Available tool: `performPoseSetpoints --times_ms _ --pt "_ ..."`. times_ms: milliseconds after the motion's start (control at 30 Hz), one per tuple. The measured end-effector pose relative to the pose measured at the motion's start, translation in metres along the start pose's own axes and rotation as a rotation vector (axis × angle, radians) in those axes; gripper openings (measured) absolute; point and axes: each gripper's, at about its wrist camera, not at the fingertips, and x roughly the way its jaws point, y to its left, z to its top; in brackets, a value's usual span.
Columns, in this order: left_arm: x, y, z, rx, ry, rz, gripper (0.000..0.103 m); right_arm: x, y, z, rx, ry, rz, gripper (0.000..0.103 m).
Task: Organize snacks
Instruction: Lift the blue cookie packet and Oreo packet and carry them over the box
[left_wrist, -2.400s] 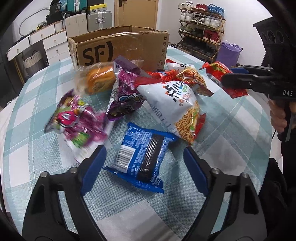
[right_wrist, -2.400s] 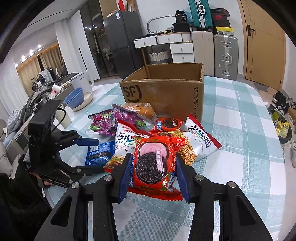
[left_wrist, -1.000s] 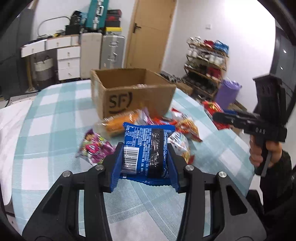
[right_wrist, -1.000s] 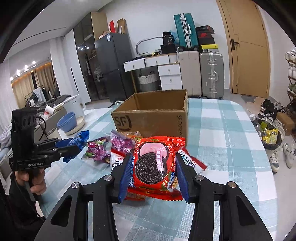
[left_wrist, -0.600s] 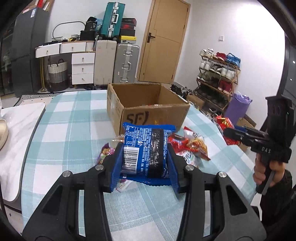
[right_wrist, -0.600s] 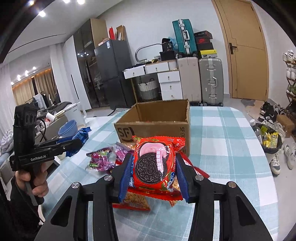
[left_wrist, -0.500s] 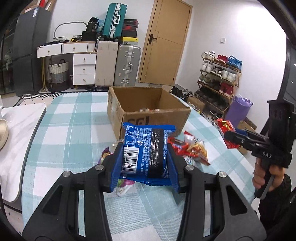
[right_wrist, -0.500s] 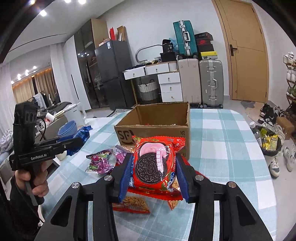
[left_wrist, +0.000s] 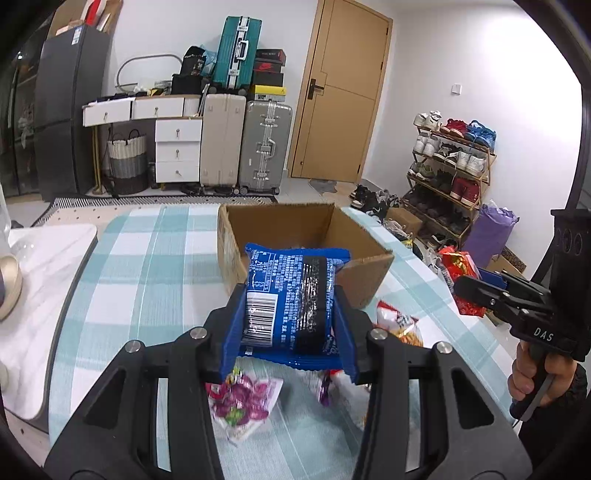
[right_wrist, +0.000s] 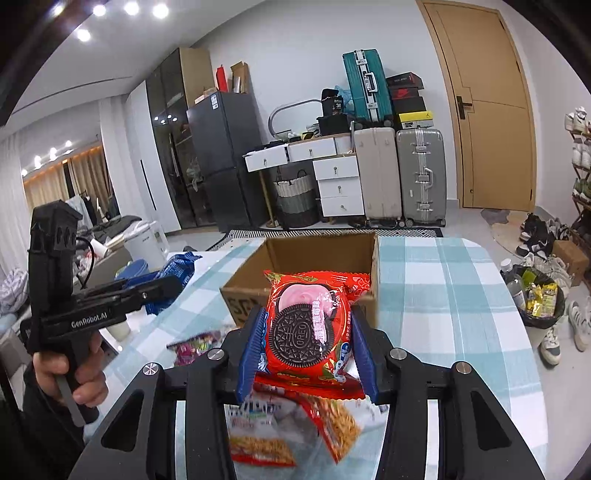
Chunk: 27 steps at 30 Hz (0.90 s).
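My left gripper (left_wrist: 290, 314) is shut on a blue snack pack (left_wrist: 291, 299) and holds it above the table, just in front of the open cardboard box (left_wrist: 306, 236). My right gripper (right_wrist: 308, 339) is shut on a red Oreo pack (right_wrist: 310, 328), also raised, in front of the same box (right_wrist: 317, 266). The left gripper with the blue pack shows at the left of the right wrist view (right_wrist: 162, 286). The right gripper shows at the right of the left wrist view (left_wrist: 476, 291).
Loose snacks lie on the checked tablecloth (left_wrist: 147, 266) under the grippers: a purple candy bag (left_wrist: 243, 402), a noodle-snack bag (right_wrist: 295, 424). A white marble side table (left_wrist: 33, 280) stands at the left. Suitcases, drawers and a shoe rack (left_wrist: 450, 162) stand beyond.
Both grippers have closed on their packs, lifted them off the table and moved toward the box, which now looks nearer with its inside more in view.
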Motion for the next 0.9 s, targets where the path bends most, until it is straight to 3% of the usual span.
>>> performPoseSetpoints --times_ms 467,667,900 --pt "0.039 -0.001 0.037 -0.006 0.016 0.004 0.041 0.029 -0.014 0.031 0.019 -0.003 -0.007 0.045" --pt "0.059 0.004 0.044 -0.028 0.023 -0.019 0.041 0.048 -0.013 0.04 0.014 0.011 -0.003 0.045" --pt "0.083 0.003 0.049 -0.012 0.028 0.004 0.041 0.075 -0.014 0.045 0.01 0.034 0.001 0.045"
